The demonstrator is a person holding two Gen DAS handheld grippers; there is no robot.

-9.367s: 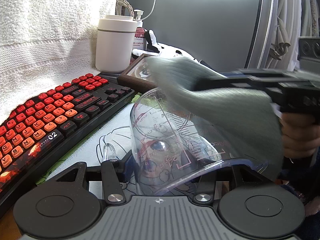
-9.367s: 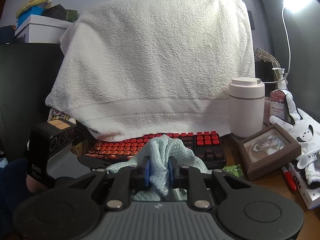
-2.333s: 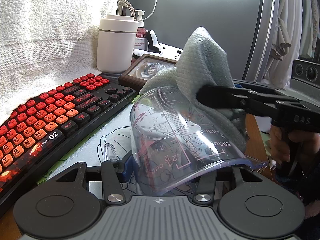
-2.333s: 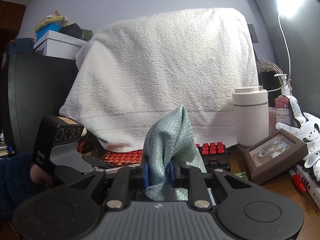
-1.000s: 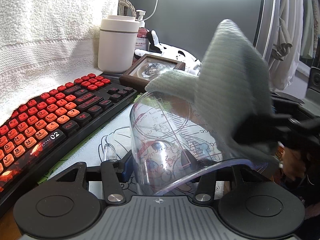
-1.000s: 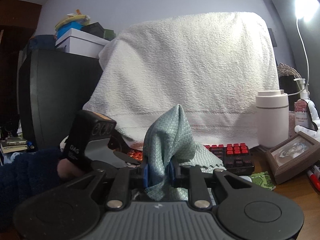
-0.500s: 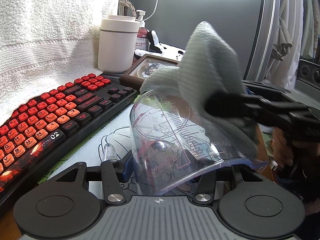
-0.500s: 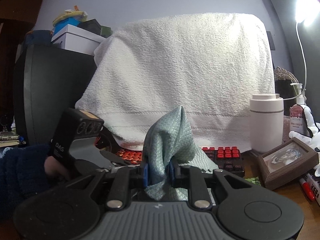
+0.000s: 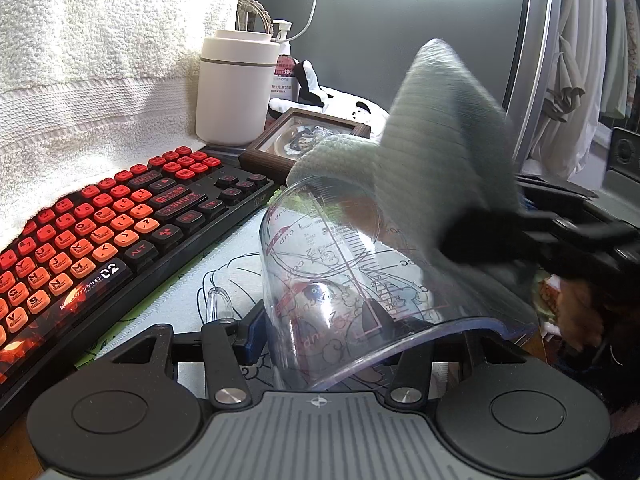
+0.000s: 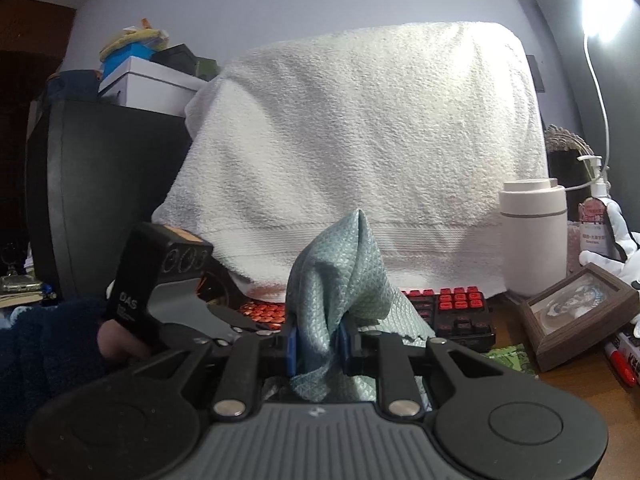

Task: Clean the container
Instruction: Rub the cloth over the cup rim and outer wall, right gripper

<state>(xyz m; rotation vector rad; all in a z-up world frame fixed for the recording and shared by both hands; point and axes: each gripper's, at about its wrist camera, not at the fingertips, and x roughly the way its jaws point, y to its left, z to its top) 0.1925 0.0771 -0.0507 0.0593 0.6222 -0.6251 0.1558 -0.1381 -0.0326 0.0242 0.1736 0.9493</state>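
A clear plastic measuring cup with printed marks lies tilted, its wide rim toward the left wrist camera. My left gripper is shut on its wall near the rim. A pale blue-green cloth drapes over the cup's far upper end. My right gripper comes in from the right, shut on that cloth. In the right wrist view the cloth stands bunched up between the blue pads of the right gripper. The left gripper's housing and a hand in a dark sleeve sit to the left there. The cup is hidden in that view.
A keyboard with red and orange keys lies left of the cup on a printed desk mat. Behind it hangs a white towel. A white canister, a framed picture and a red marker stand to the right.
The cloth in the right gripper has swung left and then back right across the cup's far end. The cup and the left gripper have stayed still.
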